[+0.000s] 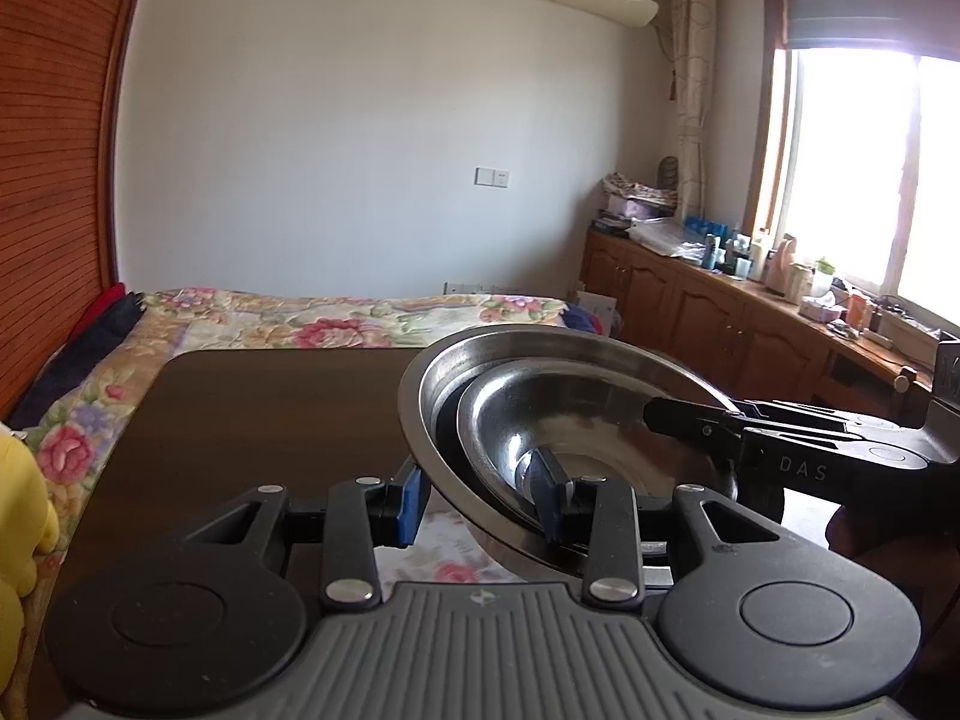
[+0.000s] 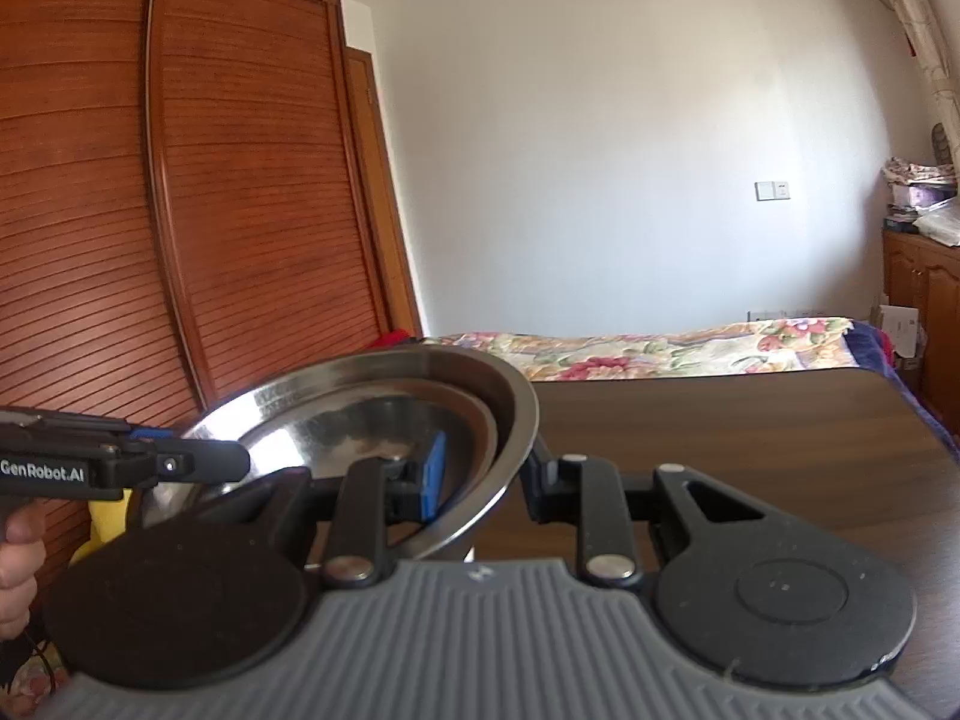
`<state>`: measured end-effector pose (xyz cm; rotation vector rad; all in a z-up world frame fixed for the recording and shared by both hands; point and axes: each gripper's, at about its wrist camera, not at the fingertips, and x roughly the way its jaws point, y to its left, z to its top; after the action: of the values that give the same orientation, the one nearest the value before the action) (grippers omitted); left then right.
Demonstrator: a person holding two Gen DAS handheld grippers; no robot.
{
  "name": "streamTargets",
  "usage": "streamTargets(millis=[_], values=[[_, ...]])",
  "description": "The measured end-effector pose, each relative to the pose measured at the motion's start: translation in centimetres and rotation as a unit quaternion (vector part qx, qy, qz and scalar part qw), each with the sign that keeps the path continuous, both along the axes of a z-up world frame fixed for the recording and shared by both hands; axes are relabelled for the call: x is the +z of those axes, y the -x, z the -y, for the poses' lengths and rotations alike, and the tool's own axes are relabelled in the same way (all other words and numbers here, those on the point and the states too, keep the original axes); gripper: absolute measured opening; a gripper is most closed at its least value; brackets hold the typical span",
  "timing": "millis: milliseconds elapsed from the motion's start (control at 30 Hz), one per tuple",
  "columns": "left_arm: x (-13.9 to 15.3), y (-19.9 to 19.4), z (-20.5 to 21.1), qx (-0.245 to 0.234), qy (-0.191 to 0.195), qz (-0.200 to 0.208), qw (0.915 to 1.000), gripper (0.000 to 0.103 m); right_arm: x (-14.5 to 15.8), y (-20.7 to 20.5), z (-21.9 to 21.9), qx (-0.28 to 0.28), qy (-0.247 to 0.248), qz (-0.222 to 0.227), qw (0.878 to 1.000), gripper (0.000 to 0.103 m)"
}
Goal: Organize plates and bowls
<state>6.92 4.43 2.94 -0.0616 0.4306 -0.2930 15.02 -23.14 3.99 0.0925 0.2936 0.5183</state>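
Note:
A large steel bowl point(image 1: 540, 348) with a smaller steel bowl point(image 1: 588, 414) nested in it hangs tilted above the dark wooden table point(image 1: 270, 420). My left gripper point(image 1: 480, 501) is shut on the near rim, one blue pad outside the large bowl and the other inside the small one. My right gripper point(image 2: 486, 477) clamps the opposite rim of the same stack point(image 2: 360, 378), with its left pad inside and its right finger outside. Each gripper's fingers show in the other's view: the right one's point(image 1: 678, 417), and the left one's point(image 2: 204, 462).
A bed with a floral cover point(image 1: 336, 318) lies behind the table. A slatted wooden wardrobe point(image 2: 180, 210) stands at the left, and a low cabinet point(image 1: 690, 300) crowded with items runs under the window. A yellow object point(image 1: 18, 516) sits at the left edge. A hand point(image 2: 18, 558) holds the left gripper.

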Motion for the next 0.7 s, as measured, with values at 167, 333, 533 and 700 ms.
streamTargets(millis=[167, 333, 533, 700], values=[[-0.8, 0.0, -1.1, 0.011, 0.003, -0.011, 0.9999, 0.039, -0.7, -0.2, -1.3, 0.01, 0.009, -0.009, 1.0, 0.029], [-2.1, -0.4, -2.0, 0.021, 0.002, -0.03, 0.9993, 0.039, -1.5, -0.3, -2.5, 0.018, 0.023, -0.019, 0.999, 0.029], [-3.0, -0.6, -2.6, 0.025, 0.007, -0.044, 0.9987, 0.039, -2.0, -0.4, -2.8, 0.025, 0.02, -0.04, 0.999, 0.029], [-3.3, -0.5, -2.6, 0.024, 0.005, -0.048, 0.9986, 0.039, -2.2, -0.3, -2.9, 0.024, 0.022, -0.044, 0.998, 0.029]])
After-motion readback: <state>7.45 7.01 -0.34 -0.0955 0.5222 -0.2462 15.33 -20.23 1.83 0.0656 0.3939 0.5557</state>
